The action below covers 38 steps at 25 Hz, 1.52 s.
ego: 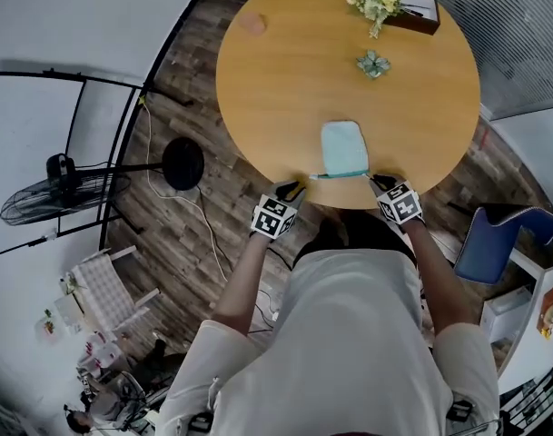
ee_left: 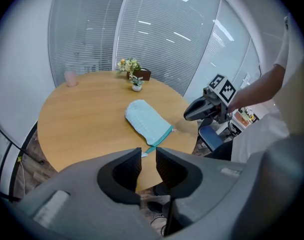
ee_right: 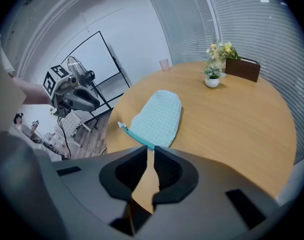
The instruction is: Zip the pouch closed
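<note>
Head view: pouch (ego: 344, 148) lies with its zipper (ego: 340, 175) on the near side. Left gripper (ego: 299, 187) and right gripper (ego: 376, 181) flank its ends, jaws slightly apart and empty, probably lining up to pinch.

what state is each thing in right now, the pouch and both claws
pouch: lying flat on the table, zip side along the near edge; zipped or not, unclear
left claw: jaws slightly apart, holding nothing, close by the pouch
right claw: jaws slightly apart, holding nothing, close by the pouch
</note>
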{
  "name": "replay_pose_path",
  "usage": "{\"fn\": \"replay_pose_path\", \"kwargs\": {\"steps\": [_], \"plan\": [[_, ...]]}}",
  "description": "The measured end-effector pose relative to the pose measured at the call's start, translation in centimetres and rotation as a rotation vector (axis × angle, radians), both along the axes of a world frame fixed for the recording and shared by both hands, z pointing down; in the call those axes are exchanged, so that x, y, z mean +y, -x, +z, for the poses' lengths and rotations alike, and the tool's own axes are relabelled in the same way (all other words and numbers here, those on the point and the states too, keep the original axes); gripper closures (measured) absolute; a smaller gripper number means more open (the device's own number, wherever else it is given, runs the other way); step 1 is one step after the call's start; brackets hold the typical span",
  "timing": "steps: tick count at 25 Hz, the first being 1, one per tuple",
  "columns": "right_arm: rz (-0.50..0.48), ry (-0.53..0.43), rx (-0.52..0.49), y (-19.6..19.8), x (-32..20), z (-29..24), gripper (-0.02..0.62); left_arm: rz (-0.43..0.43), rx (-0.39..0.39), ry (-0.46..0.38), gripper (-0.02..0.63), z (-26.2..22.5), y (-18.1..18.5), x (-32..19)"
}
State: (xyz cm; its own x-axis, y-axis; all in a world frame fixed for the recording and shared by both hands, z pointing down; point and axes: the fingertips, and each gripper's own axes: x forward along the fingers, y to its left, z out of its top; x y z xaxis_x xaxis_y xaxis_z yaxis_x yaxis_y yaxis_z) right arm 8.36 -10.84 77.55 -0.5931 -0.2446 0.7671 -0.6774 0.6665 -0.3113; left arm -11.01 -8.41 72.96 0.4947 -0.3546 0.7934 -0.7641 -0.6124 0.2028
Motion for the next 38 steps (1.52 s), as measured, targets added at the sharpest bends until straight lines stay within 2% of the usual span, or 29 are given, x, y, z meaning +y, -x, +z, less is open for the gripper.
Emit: {"fn": "replay_pose_path", "kwargs": {"steps": [8,15,20,27,33,38], "plan": [[0.07,-0.122,0.064,-0.7,2.3,-5.0,0.566,-0.144,0.067,-0.092,0.514,-4.8,1.7,2.2],[0.13,-0.201,0.087,-1.0,6.6,-10.1,0.565,-0.174,0.107,-0.104,0.514,-9.4,1.1,6.9],[0.221,-0.24,0.107,-1.9,9.3,-14.5,0.565,-0.14,0.143,-0.124,0.515,-12.9,0.2,9.5],[0.319,-0.339,0.032,-2.3,12.7,-21.8,0.566,-0.115,0.211,-0.234,0.551,-18.6,-1.5,12.2],[0.315,-0.428,-0.035,-3.7,14.5,-26.9,0.572,-0.185,0.316,-0.321,0.586,-23.8,-3.2,13.1],[0.31,-0.493,-0.117,-4.5,15.2,-30.8,0.588,-0.192,0.363,-0.408,0.588,-28.0,-4.4,13.7]]}}
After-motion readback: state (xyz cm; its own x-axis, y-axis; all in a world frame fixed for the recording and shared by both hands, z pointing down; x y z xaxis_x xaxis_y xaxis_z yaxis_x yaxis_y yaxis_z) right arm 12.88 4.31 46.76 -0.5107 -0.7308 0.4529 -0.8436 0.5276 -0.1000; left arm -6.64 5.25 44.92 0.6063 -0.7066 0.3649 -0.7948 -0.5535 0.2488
